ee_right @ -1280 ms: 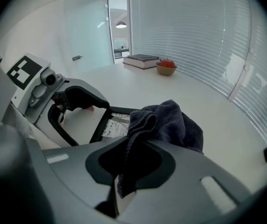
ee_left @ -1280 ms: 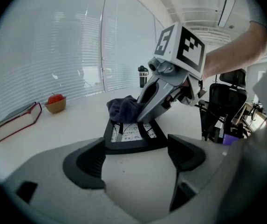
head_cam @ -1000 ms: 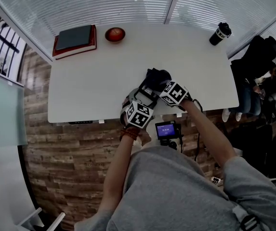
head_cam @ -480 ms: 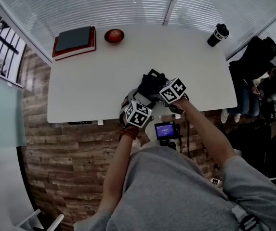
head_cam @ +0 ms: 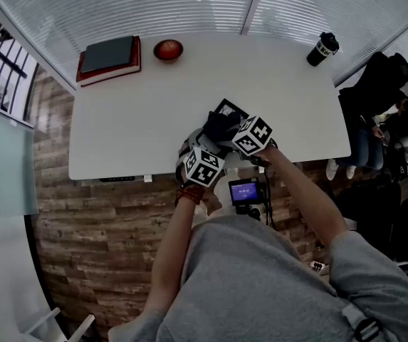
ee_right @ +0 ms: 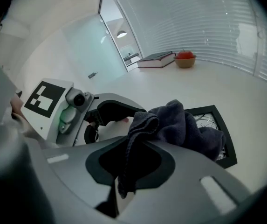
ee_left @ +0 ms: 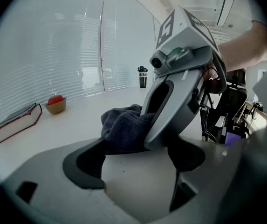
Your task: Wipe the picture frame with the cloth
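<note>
The cloth (head_cam: 221,125) has slid back toward the person, so the far corner of the frame (head_cam: 226,106) now peeks out. The right gripper (ee_right: 129,160) is squeezed tight on the dark cloth. The cloth lies bunched on top of the black frame. The frame lies flat on the white table (head_cam: 139,112), near its front edge. The left gripper (ee_left: 135,160) is right beside the cloth. Its jaws are apart, with only a pale surface showing between them.
</note>
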Available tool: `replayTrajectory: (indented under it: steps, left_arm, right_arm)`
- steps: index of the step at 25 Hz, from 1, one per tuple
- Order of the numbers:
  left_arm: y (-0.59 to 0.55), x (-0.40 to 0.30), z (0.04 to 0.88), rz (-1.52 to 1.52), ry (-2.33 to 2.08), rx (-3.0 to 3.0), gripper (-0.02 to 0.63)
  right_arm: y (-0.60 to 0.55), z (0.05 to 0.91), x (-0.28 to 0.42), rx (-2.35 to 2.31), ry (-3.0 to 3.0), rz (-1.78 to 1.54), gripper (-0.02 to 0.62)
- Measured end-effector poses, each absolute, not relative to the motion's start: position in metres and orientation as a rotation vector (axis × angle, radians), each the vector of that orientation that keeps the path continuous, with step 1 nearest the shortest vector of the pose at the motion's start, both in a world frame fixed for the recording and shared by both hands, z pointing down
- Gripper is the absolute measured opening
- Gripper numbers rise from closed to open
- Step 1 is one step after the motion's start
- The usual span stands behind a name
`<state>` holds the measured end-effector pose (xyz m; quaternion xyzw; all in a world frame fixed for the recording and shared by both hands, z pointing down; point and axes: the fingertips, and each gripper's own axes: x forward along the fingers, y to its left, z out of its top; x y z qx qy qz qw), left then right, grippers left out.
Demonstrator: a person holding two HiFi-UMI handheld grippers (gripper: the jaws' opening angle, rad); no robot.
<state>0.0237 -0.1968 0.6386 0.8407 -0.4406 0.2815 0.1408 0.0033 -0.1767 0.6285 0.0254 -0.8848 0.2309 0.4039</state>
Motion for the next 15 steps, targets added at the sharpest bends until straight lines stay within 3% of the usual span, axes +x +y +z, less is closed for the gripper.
replayTrajectory:
  steps: [10,13,15]
  left_arm:
    - [-0.196,0.023,0.637,0.809,-1.274,2.432,0.423]
    - [-0.196,0.023,0.637,0.809,-1.275,2.432,0.423]
    - [-0.196,0.023,0.637,0.807,-1.274,2.431,0.423]
  right_arm:
    - [-0.177,0.582,0.006,-0.151,-2.466,0.835,0.049]
    - [-0.209,0.542,0.011,-0.076,-2.660,0.731,0.051]
    - [-0.249,0.516,0.020,0.161,-2.756,0.475,0.051]
